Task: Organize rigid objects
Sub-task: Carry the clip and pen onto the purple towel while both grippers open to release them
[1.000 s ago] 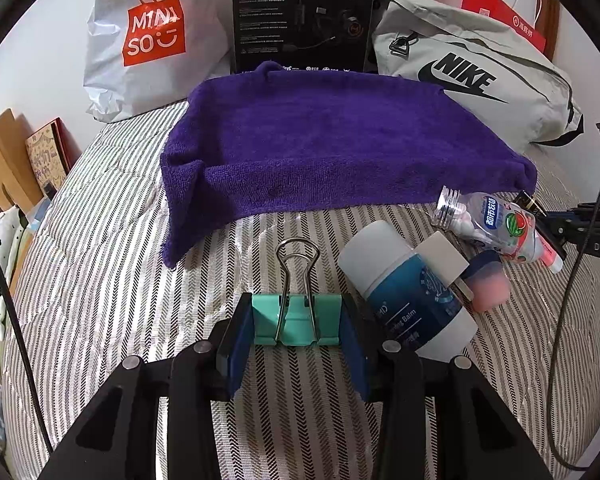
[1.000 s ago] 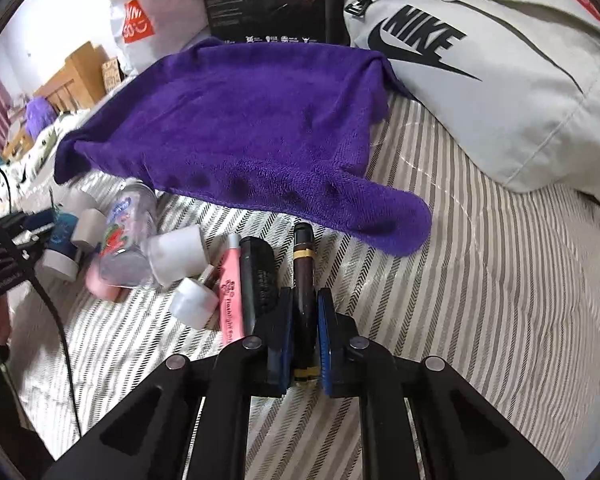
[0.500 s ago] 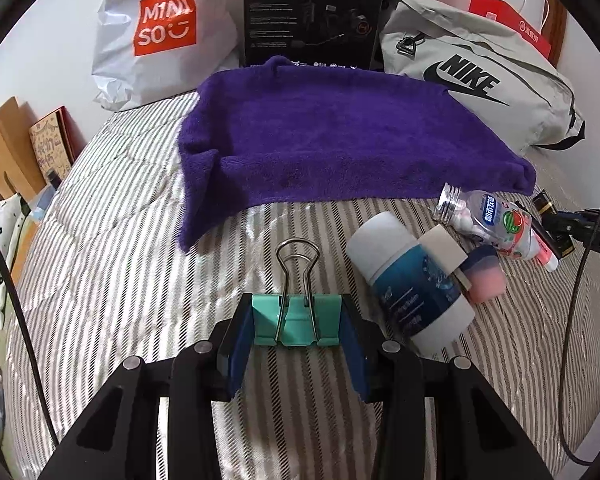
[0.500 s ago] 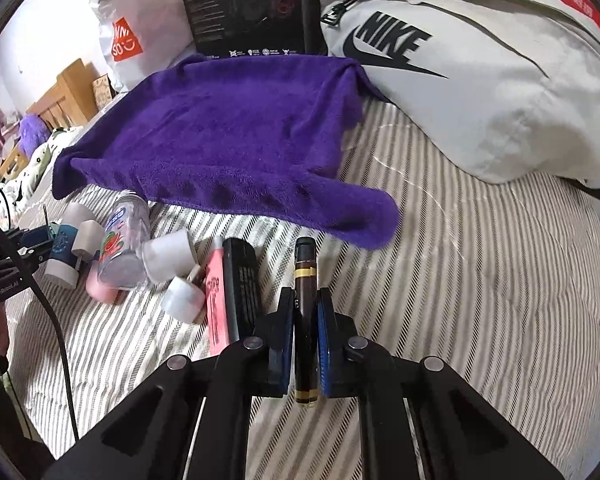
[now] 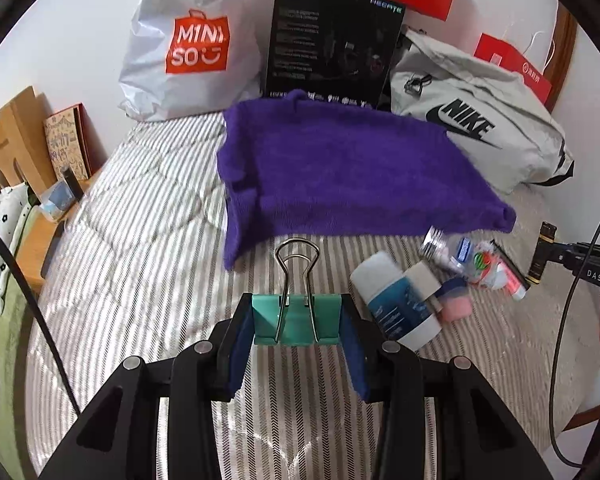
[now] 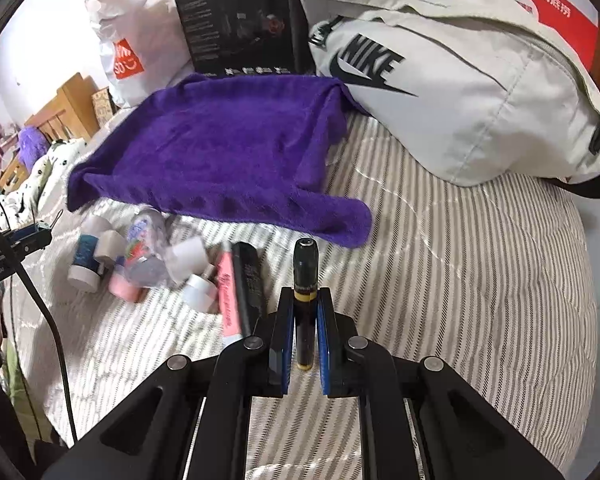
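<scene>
Teal binder clip (image 5: 296, 318) is pinched between the pads of my left gripper (image 5: 297, 332), wire handles pointing forward, same grip as a second ago. What's changed is height: the left gripper has come up off the striped bedspread (image 5: 148, 280), so the purple towel (image 5: 340, 176) and the pile of bottles sit lower and farther out in that view, and the Miniso bag (image 5: 192, 44) and black box (image 5: 336, 40) at the wall show in full now.

My right gripper (image 6: 305, 322) is closed narrow on a black tube with gold bands (image 6: 305, 280). A second ago that tube was lying down among the others next to the black stick (image 6: 250, 276); now it's lifted clear, tip raised, hanging above the bedspread in front of the towel's near corner.

Left behind on the bed: the white and blue balm tube (image 5: 396, 300), a clear bottle with a silver cap (image 5: 456, 252), the pink tube (image 6: 228, 292) touching the black stick, and a couple of small white jars (image 6: 200, 292). The grey Nike bag (image 6: 460, 92) sits at the right, beside the towel.
</scene>
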`<move>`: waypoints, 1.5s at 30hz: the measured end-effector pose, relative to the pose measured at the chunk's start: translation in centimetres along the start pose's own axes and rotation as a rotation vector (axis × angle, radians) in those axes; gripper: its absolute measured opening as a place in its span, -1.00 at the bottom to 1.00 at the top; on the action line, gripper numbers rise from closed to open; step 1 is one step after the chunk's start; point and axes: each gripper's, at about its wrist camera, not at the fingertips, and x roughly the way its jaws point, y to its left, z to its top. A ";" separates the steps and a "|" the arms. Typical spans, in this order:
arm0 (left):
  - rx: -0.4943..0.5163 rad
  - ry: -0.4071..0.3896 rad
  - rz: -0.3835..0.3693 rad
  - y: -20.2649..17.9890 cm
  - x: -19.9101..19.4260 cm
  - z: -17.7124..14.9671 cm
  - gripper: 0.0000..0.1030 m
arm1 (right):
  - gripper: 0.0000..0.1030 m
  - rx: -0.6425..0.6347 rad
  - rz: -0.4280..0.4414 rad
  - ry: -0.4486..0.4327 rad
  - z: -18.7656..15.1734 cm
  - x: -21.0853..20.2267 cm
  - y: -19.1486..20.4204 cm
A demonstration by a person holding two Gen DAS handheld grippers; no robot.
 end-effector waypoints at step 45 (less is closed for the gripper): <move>0.003 0.057 -0.082 0.3 15.8 18.7 -0.24 | -0.79 -0.088 0.040 0.060 18.5 13.2 2.7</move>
